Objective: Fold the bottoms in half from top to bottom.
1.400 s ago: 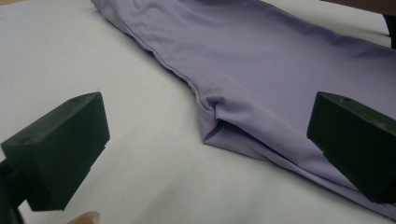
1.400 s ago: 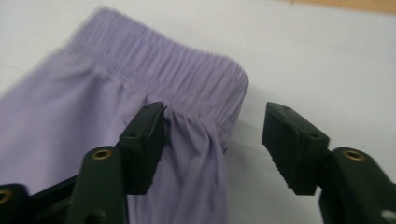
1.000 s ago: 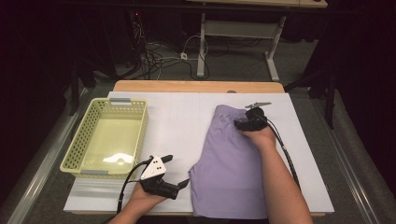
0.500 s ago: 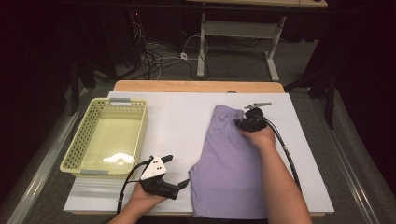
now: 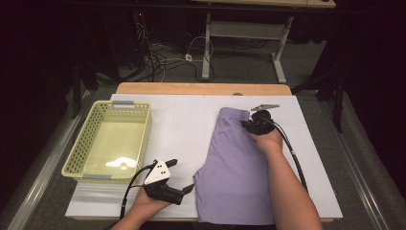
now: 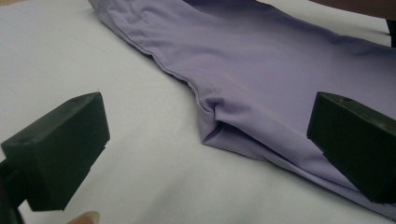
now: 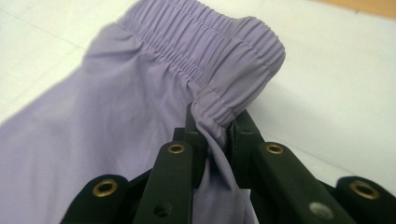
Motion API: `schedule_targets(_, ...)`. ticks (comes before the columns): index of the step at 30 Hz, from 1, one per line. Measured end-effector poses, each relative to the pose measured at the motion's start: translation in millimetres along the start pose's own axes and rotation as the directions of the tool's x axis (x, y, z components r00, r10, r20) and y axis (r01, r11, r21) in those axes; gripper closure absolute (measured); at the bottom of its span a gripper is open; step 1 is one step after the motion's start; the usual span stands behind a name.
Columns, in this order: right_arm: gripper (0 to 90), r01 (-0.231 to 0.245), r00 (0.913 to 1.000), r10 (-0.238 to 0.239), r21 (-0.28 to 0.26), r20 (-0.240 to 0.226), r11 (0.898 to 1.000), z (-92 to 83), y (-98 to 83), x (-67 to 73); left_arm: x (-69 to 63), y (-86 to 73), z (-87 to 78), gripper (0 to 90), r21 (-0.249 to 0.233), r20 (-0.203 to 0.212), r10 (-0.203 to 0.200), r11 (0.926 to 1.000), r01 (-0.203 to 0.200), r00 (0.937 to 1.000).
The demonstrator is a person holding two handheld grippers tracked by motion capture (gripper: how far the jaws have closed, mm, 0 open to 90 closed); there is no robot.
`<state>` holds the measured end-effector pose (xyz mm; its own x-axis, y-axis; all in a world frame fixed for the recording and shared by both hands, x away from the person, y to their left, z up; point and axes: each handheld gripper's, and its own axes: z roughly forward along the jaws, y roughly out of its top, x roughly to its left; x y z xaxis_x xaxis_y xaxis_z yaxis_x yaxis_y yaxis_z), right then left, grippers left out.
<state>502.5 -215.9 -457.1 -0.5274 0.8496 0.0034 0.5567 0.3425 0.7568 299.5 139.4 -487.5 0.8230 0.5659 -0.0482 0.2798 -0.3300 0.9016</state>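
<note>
Purple shorts (image 5: 239,167) lying flat on white table cover (image 5: 186,120). Your right gripper (image 5: 249,125) pinching elastic waistband (image 7: 219,56), jaws just closing on cloth. Your left gripper (image 5: 184,176) hovering wide open beside near hem, gripping nothing.

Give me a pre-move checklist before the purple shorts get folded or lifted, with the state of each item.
1. Right gripper has cloth: ok. Its jaws have just been closing and now pinch the elastic waistband of the purple fabric shorts.
2. Left gripper has cloth: not ok. Its jaws stand wide open, with the leg-hem corner between them but not touching either.
3. Shorts lie flat on the white table cover: ok, apart from the bunching at the pinched waistband.
4. Yellow perforated plastic basket free to receive: ok, nothing lies in it.
5. Grip holds both layers of the waistband: cannot tell.
</note>
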Motion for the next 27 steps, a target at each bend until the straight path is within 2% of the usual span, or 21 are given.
schedule_targets(10, 82.3, 0.032, 0.9994, -0.031, -0.063, 0.018, 0.998, -19.8, 2.7, 11.9, 0.7, 0.8, 1.2, 0.0, 0.009, 0.008, -0.002, 1.0000, 0.002, 1.0000)
schedule_targets(14, 82.3, 0.060, 0.9981, -0.058, -0.090, 0.021, 0.994, -29.9, 2.5, 17.2, 0.7, 0.9, 1.5, 0.0, 0.012, 0.009, -0.003, 0.9999, 0.003, 1.0000)
schedule_targets(20, 82.3, 0.066, 0.9978, -0.065, -0.122, 0.008, 0.990, -47.5, -0.8, 24.2, 0.3, 0.8, 1.2, 0.0, 0.010, 0.010, 0.002, 0.9999, -0.002, 1.0000)
schedule_targets(27, 82.3, 0.088, 0.9960, -0.089, -0.181, 0.002, 0.980, -73.2, -12.1, 34.2, -0.3, 0.3, 0.6, 0.0, 0.004, 0.004, 0.005, 1.0000, -0.005, 1.0000)
